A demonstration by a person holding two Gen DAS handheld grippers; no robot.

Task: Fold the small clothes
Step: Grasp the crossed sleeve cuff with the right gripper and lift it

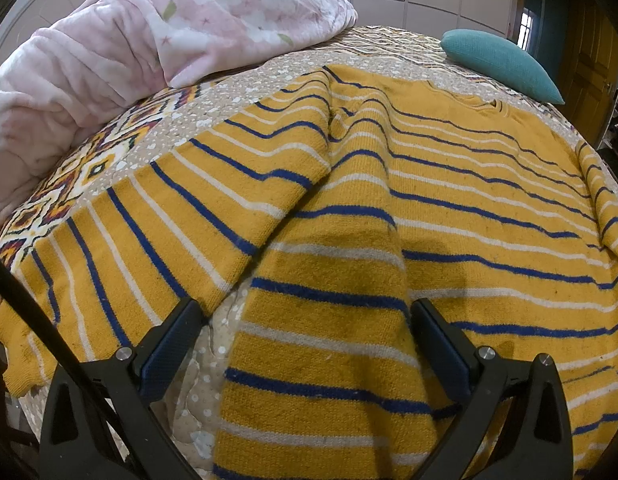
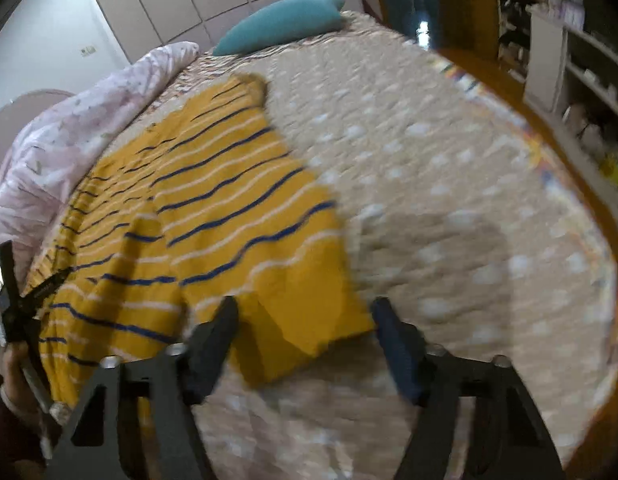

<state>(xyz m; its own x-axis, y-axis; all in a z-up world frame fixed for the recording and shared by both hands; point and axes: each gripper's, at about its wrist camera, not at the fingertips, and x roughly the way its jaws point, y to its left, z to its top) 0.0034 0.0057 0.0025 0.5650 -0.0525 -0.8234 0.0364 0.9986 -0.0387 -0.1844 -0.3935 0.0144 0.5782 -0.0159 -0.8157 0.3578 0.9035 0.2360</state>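
A mustard-yellow knit sweater (image 1: pixel 349 200) with blue and white stripes lies spread on the bed, with a sleeve folded across its body. My left gripper (image 1: pixel 305 320) hovers over its near part, jaws wide apart, with a raised fold of the knit between the fingers and not pinched. In the blurred right wrist view the sweater (image 2: pixel 213 208) lies to the left. Its plain yellow corner sits between the parted fingers of my right gripper (image 2: pixel 303 320), and the pads do not press on it. A hand holding the left gripper's body (image 2: pixel 17 300) shows at the left edge.
The bed has a beige dotted bedspread (image 2: pixel 449 200) with a patterned border. A pink fleece blanket (image 1: pixel 129 40) is heaped at the far left. A teal pillow (image 1: pixel 501 64) lies at the far end. Shelves (image 2: pixel 581 80) stand beyond the bed's right edge.
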